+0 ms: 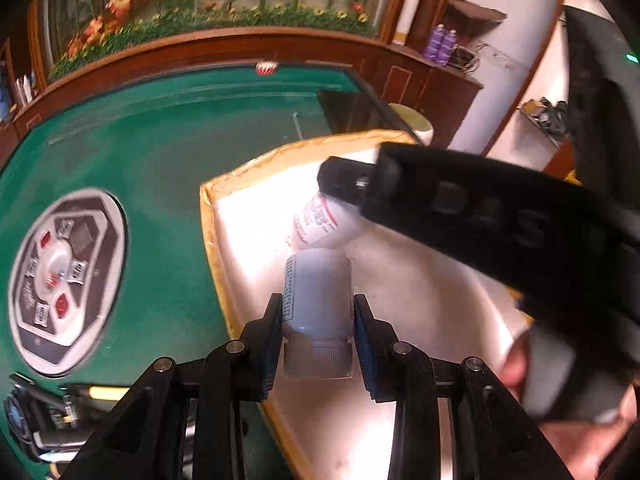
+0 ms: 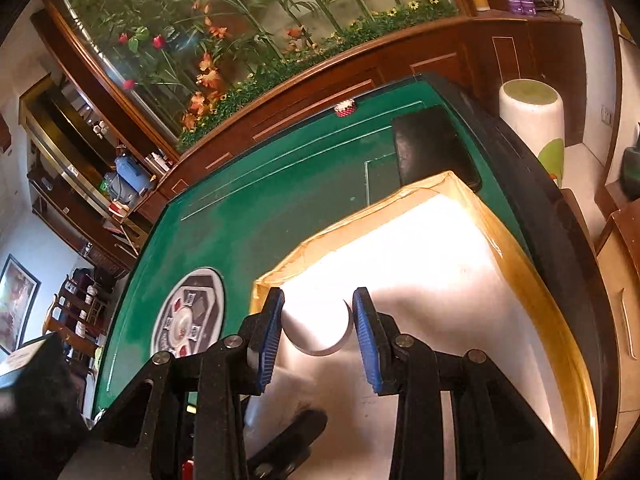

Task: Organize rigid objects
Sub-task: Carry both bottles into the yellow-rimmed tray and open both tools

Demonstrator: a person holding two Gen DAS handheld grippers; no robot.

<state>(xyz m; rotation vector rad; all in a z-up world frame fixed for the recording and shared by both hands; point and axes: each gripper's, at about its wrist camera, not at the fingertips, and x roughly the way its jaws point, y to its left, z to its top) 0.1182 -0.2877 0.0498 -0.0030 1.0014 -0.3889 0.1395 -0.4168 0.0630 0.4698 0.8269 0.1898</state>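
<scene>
White bottles (image 1: 318, 300) (image 2: 318, 326) sit clamped in both grippers' fingers (image 1: 276, 332) (image 2: 272, 332); red label print (image 1: 320, 220) blurs unreadable.

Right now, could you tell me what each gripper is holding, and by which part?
Left gripper: a grey bottle, held by its sides near the cap. Right gripper: a white bottle, held across its body.

We saw a green tabletop (image 1: 140, 152), a gold-edged white box (image 1: 224, 216), and white bottles (image 1: 318, 300) in blue-padded black tongs (image 1: 318, 340).
</scene>
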